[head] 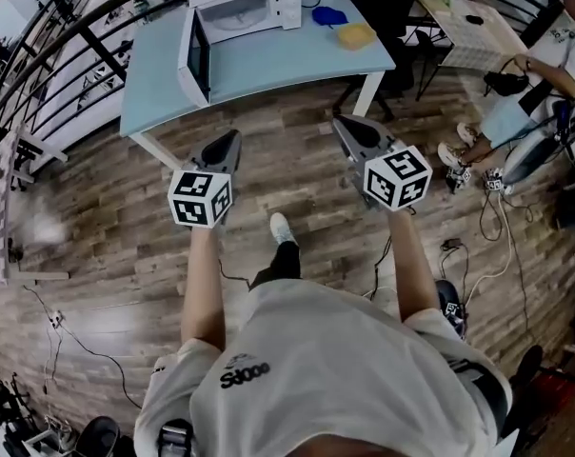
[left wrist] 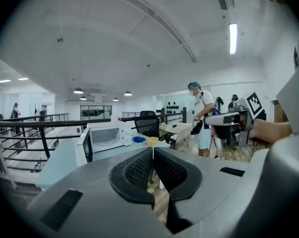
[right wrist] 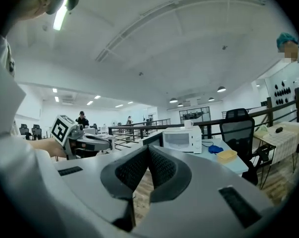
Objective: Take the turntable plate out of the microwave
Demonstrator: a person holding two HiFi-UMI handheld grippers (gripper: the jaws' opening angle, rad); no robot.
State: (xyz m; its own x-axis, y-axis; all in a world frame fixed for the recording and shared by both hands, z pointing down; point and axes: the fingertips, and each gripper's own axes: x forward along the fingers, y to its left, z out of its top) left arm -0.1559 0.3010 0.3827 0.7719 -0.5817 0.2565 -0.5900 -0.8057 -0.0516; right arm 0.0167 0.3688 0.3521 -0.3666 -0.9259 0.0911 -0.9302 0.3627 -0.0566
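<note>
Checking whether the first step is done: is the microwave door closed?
No, in the head view the door of the microwave stands swung wide open, leaving the cavity exposed.

Floor [head: 278,165] is left bare up to counter [head: 297,65] front. Microwave [head: 259,3] mouth is left open; door [head: 194,60] is swung out at L, toward counter edge. Yellow box [head: 356,35] & blue item [head: 329,15] are set to R.

Your microwave [head: 259,3] is a white box standing upright toward the far side of the light blue table [head: 268,65], well ahead of you. Its door [head: 198,60] stands wide open on the left, swung out toward you. The cavity looks pale inside, and you can't clearly make out the turntable plate in it.
</note>
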